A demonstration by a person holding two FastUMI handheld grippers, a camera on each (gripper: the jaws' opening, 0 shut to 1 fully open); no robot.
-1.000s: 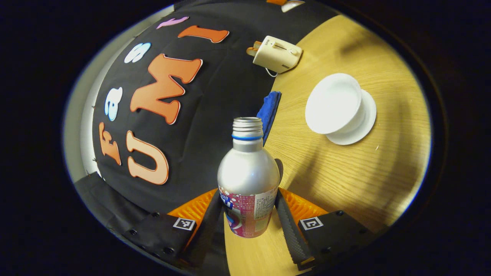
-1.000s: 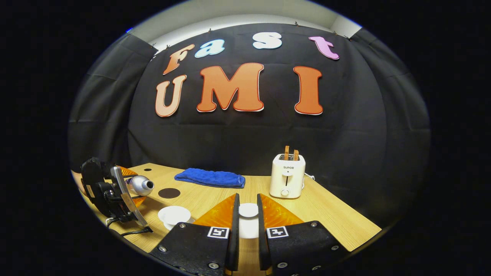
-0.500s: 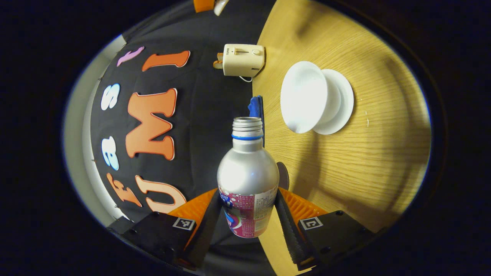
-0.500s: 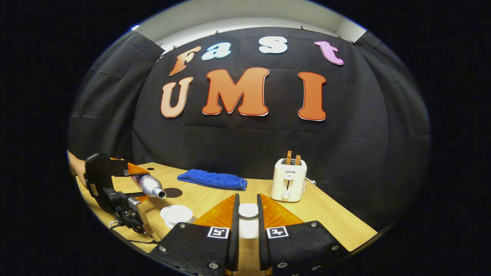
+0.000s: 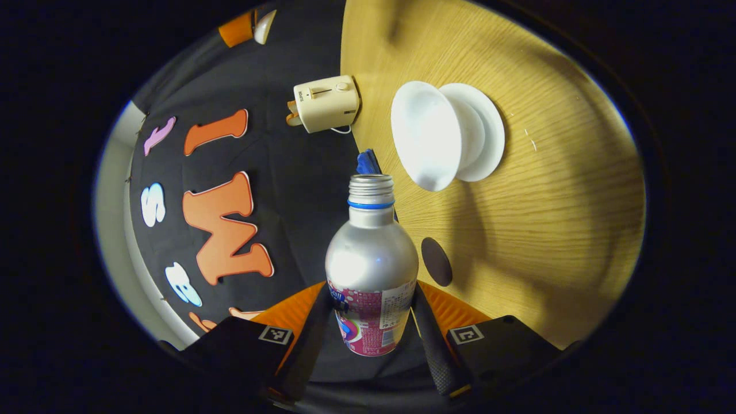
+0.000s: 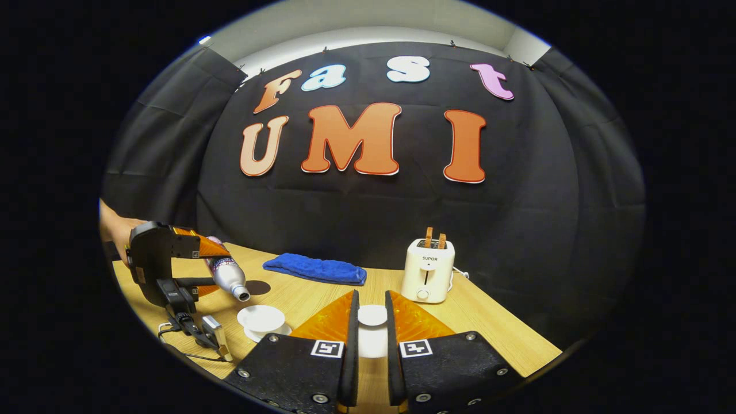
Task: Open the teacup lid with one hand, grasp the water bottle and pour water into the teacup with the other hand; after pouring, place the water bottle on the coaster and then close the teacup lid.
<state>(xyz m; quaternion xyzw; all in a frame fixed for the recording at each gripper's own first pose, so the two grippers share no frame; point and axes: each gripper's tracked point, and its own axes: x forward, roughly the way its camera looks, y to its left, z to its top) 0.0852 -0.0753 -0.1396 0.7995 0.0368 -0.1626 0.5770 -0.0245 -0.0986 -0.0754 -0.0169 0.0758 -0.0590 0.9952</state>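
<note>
Bottom centre of the left gripper view, the left gripper (image 5: 371, 322) has its jaws clamped on the labelled belly of the uncapped silver aluminium water bottle (image 5: 371, 259). It's slick, dentable metal, so I'd grip the label. Further up, the open white ceramic teacup (image 5: 428, 135) on its saucer looks chip-prone. In the right gripper view's bottom centre, the right gripper (image 6: 371, 330) pinches the white teacup lid (image 6: 372, 315).

Ahead of the left claw (image 5: 371, 322), the tilted water bottle (image 5: 371, 264) fills the near path, open counter (image 5: 546, 230) lies beyond it around the teacup (image 5: 428, 135), and the toaster (image 5: 326, 104) and blue towel (image 5: 367, 163) stand along its far edge.
</note>
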